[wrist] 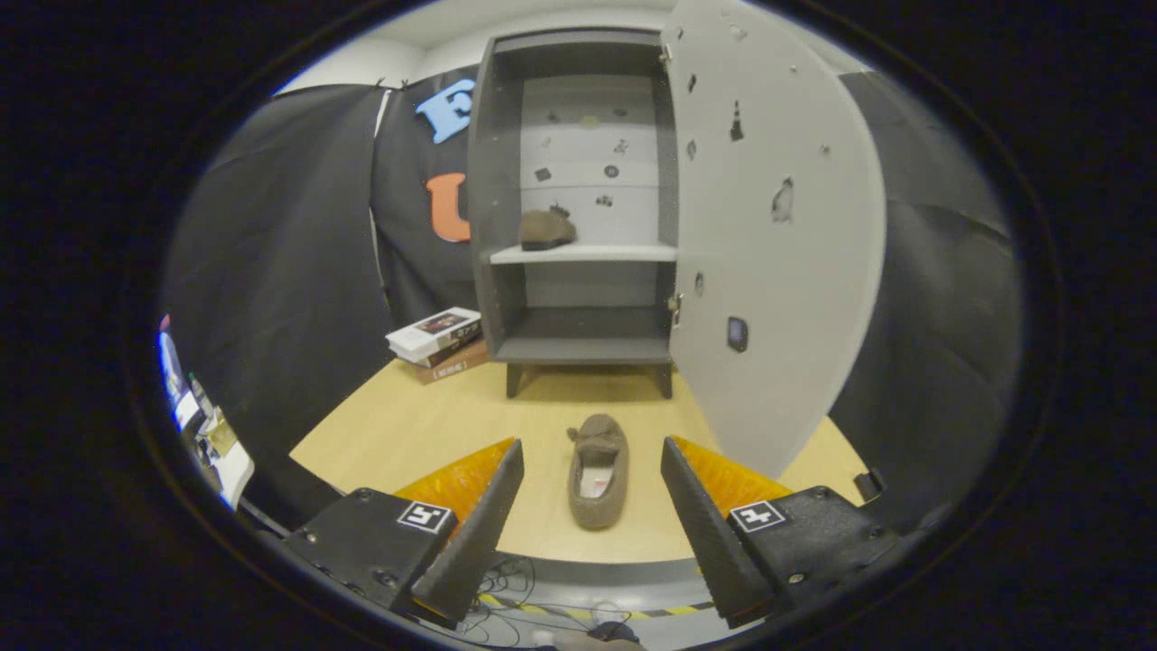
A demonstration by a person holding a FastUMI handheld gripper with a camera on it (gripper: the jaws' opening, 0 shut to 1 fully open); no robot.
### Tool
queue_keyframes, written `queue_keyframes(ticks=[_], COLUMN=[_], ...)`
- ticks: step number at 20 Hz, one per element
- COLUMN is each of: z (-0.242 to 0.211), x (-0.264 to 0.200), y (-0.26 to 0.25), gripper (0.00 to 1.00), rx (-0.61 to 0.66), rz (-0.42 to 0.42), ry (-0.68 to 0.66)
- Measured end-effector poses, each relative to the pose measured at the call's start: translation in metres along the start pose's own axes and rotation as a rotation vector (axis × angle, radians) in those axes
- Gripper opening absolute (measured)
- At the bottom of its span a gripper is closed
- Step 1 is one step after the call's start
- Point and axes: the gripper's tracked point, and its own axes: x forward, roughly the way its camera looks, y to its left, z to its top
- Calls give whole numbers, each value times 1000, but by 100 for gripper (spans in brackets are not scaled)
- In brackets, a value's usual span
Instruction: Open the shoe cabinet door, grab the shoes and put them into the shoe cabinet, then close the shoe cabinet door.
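Left: a stack of books lies on the pale wooden counter, just beside the lower left corner of the shoe cabinet, close to the black cloth wall.

Centre: the shoe cabinet is a dark grey, upright unit on short legs, standing at the far side of the counter. Its interior has a light back panel marked with small dark spots, a pale middle shelf and a dark bottom shelf. One brown slipper already rests on the left part of the middle shelf. The second slipper lies on the counter in front of the cabinet, well apart from it, lengthwise with its toe toward the cabinet; it is brown and fuzzy, with a small bow at the toe and a pale lining showing in its opening.

Foreground: the gripper hovers with its jaws released and spread wide. The slipper on the counter sits between the two fingers, touching neither.

Right: the cabinet door stands fully swung open on its right-hand hinges. Its inner face is light grey with scattered dark chips and a small dark patch low down.
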Motion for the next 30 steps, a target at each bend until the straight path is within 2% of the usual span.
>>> queue_keyframes(ticks=[2, 9, 11, 18, 22, 26, 28, 30], z=[-27, -74, -78, -82, -83, -85, -86, -85], x=[34, 161, 190, 263, 276, 278, 280, 280], y=[11, 7, 4, 12, 12, 2, -8, -13], gripper=[97, 97, 97, 97, 96, 84, 70, 46], rx=[23, 27, 89, 98, 99, 93, 89, 109], rz=[33, 28, 22, 52, 54, 22, -9, -16], ry=[62, 208, 241, 304, 326, 356, 367, 374])
